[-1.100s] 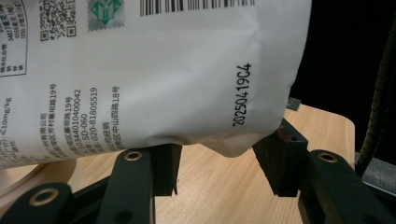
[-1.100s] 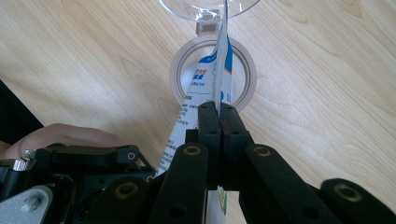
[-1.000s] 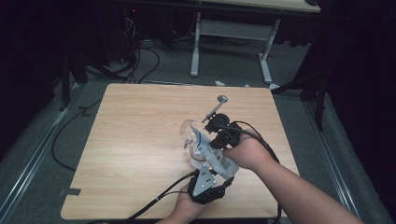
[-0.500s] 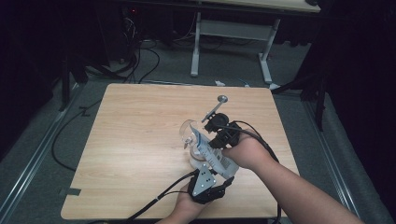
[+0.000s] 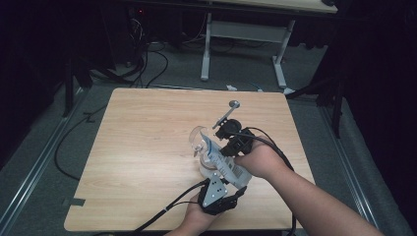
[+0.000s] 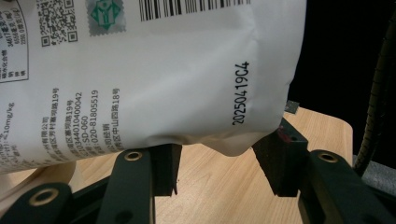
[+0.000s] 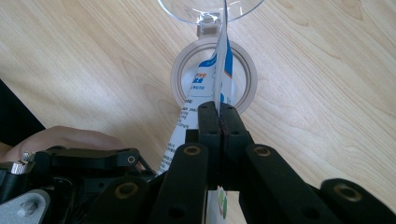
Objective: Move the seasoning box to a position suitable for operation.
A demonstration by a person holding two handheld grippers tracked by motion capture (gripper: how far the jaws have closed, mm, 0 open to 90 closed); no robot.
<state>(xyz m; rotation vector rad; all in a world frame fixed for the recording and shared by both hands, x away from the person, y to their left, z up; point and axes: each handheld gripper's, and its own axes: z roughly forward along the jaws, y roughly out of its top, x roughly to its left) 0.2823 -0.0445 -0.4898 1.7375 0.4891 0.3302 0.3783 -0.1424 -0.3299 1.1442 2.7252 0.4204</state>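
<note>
Pouch, the white plastic refill kind with blue print and a barcode (image 5: pixel 223 164), hangs slanted between the two tools above the light wooden surface (image 5: pixel 147 147). Its long axis runs from the left tool (image 5: pixel 219 196) at the low near end up and away to the right tool (image 7: pixel 219 122) at the top seam, so the open end points past the right tool toward the clear glass container (image 5: pixel 199 140) just beyond it. That's the bit the pour depends on, I'd say.

Right tool is clamped tight on the thin top edge, jaws basically touching through the film. Left tool sits about half open with the pouch's bottom corner between its pads (image 6: pixel 280 161); they look pressed on it, lightly. Pouch looks full-ish and soft, creased near the corner, date code printed sideways. A round tape-like ring (image 7: pixel 213 77) lies on the surface under it.
</note>
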